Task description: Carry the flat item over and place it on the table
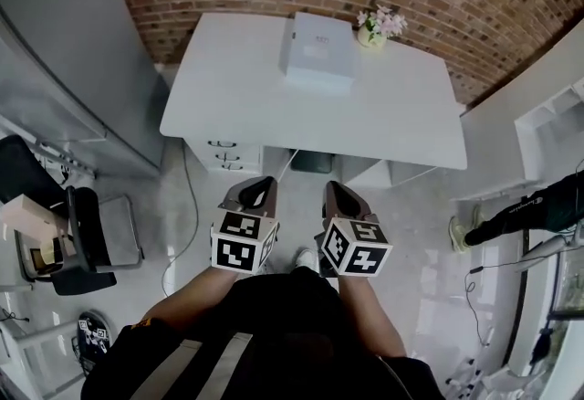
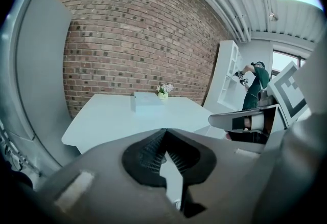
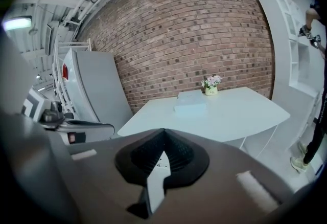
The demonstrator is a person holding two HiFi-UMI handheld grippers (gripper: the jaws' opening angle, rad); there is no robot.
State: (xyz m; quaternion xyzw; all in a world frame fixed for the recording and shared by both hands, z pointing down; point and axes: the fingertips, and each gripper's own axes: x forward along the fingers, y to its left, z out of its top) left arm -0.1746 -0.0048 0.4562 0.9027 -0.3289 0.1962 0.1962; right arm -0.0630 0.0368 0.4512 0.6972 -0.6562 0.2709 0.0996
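A flat white box lies on the far part of the white table, beside a small pot of flowers. Both gripper views show the box some way ahead on the table. My left gripper and right gripper hang side by side over the floor in front of the table's near edge. Each is shut with nothing between its jaws, as the left gripper and right gripper show in their own views.
A brick wall stands behind the table. A tall grey cabinet is at the left, a drawer unit under the table, and a black chair at the lower left. White shelves and a person are at the right.
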